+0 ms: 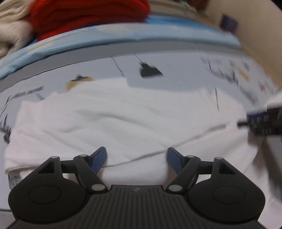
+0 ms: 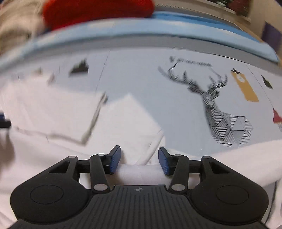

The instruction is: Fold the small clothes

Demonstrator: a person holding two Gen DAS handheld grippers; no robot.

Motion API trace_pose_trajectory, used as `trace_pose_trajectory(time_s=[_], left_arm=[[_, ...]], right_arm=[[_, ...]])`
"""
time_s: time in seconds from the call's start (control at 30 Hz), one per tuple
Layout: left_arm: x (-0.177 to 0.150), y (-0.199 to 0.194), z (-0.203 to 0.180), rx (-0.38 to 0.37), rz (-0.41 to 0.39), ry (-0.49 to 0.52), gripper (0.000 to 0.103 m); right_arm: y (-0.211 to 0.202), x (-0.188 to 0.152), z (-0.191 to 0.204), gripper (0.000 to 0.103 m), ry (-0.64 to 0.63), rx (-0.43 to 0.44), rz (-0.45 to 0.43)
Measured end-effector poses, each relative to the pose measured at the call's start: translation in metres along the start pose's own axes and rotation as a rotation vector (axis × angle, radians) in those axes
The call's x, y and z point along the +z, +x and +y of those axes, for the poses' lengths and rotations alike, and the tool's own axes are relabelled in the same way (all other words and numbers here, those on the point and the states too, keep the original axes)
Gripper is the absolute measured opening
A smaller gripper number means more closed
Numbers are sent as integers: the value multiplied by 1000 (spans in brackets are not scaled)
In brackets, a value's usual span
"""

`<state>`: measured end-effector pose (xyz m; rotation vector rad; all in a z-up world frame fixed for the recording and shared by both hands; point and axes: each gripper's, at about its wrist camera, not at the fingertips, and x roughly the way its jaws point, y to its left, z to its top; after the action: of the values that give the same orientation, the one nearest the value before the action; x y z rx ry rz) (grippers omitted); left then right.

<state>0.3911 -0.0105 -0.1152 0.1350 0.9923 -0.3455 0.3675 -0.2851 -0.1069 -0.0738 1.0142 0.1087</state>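
Note:
A white garment [image 1: 123, 119] lies spread on a pale printed sheet [image 1: 176, 77], creased across its middle. My left gripper [image 1: 136, 153] hangs over its near edge, blue pads wide apart and open; cloth lies below the gap and nothing is pinched. In the right wrist view the white garment [image 2: 52, 109] shows a folded flap at the left and a pointed corner in the middle. My right gripper [image 2: 139, 153] is open over a rolled white hem that runs between the pads without being squeezed. A blurred dark shape at the left view's right edge is the right gripper [image 1: 264, 121].
A red knit garment [image 1: 88, 15] and a cream one [image 1: 12, 30] are heaped at the back, behind a light blue cloth band [image 1: 123, 38]. The sheet carries a striped deer print [image 2: 220, 109] and a mustard shape [image 2: 246, 88]. Both views are motion-blurred.

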Motion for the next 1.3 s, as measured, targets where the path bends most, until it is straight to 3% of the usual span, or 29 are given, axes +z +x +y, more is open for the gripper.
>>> trace_pose_trajectory(time_s=[0.07,0.1,0.13,0.17,0.2,0.23,0.27,0.33,0.43,0.5,0.57,0.63,0.67,0.73,0.8,0.83,0.87,0.9,0.93,0.97,1.03,1.1,1.13,1.2,1.3], left_arm=[[-1,10,-10,18,8,57,80],[-2,13,-12,29,12,70,80],[-2,16,-13,31,15,75,79],[0,17,-12,27,9,70,66],[3,16,-10,18,2,57,53],[6,13,-6,12,3,41,25],[11,13,-2,19,11,28,13],[17,7,8,27,0,-13,3],[23,-4,24,28,-44,-58,3],[28,-18,42,40,-85,-100,3],[32,-37,81,104,-129,-201,2],[28,-58,146,254,-157,-400,3],[19,-70,182,366,-157,-533,3],[-13,-99,250,690,-121,-801,4],[-45,-122,284,988,-49,-972,6],[-55,-130,292,1047,-32,-1036,12],[-59,-134,294,1046,-38,-1070,20],[-56,-134,289,1004,-61,-1058,24],[-46,-131,280,950,-87,-1010,36],[-33,-123,266,868,-116,-934,48],[-11,-102,237,645,-150,-771,63],[3,-78,205,422,-167,-633,65],[8,-65,187,345,-157,-568,65],[13,-44,156,238,-127,-453,65],[12,-18,119,135,-102,-344,67]], right_arm=[[4,3,7,42,-58,-21,-17],[5,4,9,30,-69,-19,-22],[3,4,12,25,-67,-20,-25],[3,6,11,13,-67,-20,-31],[1,9,10,8,-74,-24,-43],[-2,13,9,0,-78,-37,-68],[-6,17,6,0,-73,-69,-101],[-13,31,-6,0,-65,-203,-193],[-17,42,-36,0,56,-212,-230],[-13,42,-42,0,100,-148,-202],[-10,40,-37,0,106,-67,-192],[-7,38,-28,11,75,-6,-167],[-5,38,-25,17,59,5,-153],[-1,38,-21,37,45,7,-120],[3,37,-19,39,42,1,-78],[5,35,-18,40,36,-15,-57],[7,33,-15,41,25,-31,-42],[10,32,-15,42,13,-44,-28],[10,29,-14,44,10,-49,-25],[12,28,-15,45,13,-52,-24],[13,28,-15,48,21,-58,-20],[13,29,-14,49,28,-68,-16],[14,30,-14,49,28,-72,-15],[15,30,-13,51,22,-81,-18],[17,30,-12,60,4,-102,-45]])
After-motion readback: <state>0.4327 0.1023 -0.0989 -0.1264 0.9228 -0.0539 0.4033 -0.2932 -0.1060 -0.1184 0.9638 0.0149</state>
